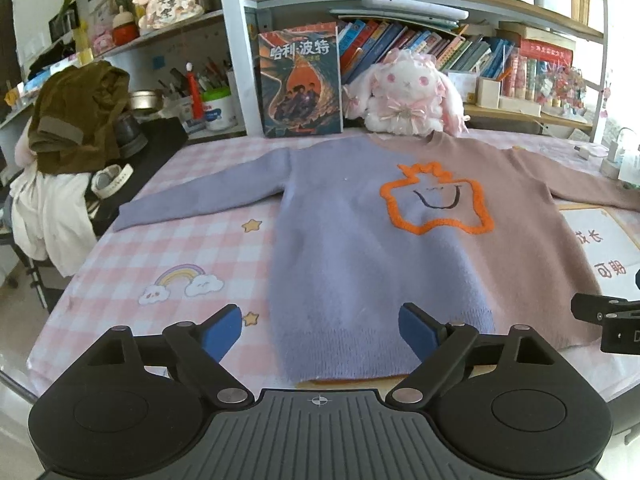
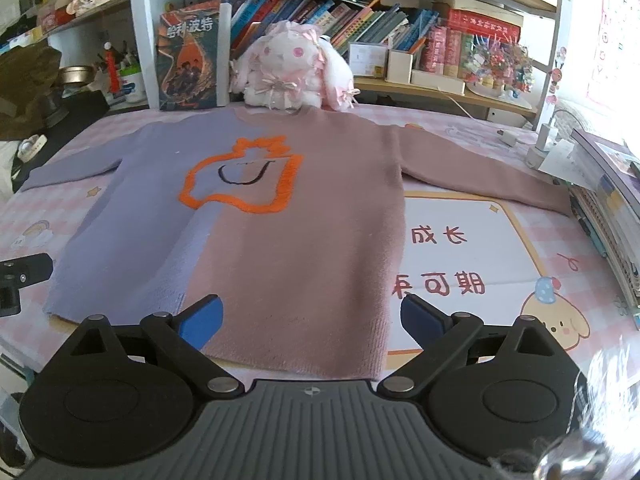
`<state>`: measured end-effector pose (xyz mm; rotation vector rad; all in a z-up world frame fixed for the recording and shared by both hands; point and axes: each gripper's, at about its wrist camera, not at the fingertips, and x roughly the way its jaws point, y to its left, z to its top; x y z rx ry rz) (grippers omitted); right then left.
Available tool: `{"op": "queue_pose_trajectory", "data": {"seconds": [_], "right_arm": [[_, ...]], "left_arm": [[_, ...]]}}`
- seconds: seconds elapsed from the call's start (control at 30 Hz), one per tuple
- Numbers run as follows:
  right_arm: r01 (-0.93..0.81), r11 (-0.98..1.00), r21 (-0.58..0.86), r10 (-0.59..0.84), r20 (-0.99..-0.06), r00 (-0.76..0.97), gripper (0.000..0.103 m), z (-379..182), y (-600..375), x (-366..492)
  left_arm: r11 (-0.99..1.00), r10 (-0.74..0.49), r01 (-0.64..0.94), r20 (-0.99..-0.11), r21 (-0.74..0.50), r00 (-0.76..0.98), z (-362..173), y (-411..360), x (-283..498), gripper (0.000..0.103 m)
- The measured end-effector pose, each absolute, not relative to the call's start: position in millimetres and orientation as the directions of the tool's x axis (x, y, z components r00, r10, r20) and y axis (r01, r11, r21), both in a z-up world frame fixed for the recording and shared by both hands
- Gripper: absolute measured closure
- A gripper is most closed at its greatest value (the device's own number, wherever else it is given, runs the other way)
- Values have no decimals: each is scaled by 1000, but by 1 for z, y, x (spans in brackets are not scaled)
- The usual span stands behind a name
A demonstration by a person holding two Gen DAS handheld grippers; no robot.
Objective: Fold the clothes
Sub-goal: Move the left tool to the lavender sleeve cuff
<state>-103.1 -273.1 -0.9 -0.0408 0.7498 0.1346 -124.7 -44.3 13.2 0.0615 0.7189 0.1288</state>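
Observation:
A sweater [image 1: 360,248], half purple and half dusty pink with an orange star outline and a smile, lies flat and face up on the table with both sleeves spread out. It also shows in the right wrist view [image 2: 280,240]. My left gripper [image 1: 320,330] is open and empty, just above the purple hem. My right gripper [image 2: 310,320] is open and empty, just above the pink hem. The right gripper's body shows at the right edge of the left wrist view [image 1: 608,320].
The pink checked table cover [image 1: 192,256] has a printed panel [image 2: 472,248] at the right. A plush rabbit [image 1: 404,96] and an upright book [image 1: 300,80] stand behind the collar. A chair with heaped clothes [image 1: 76,120] is at the left. Stacked books [image 2: 608,208] line the right edge.

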Motion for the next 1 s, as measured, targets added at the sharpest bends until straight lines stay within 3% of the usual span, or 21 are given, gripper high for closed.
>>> {"op": "queue_pose_trajectory", "data": {"seconds": [0.37,1.0], "right_arm": [[-120,993,-20,73,-690,720,5,-1,-247,-110],[75,997,-25,-70,-708,703,4,-2,-135,-111]], "left_arm": [[994,76,-5,-660,108,748,4,-24,-118,15],[992,-34,112,-705,65,708,-6,101,-69,14]]}}
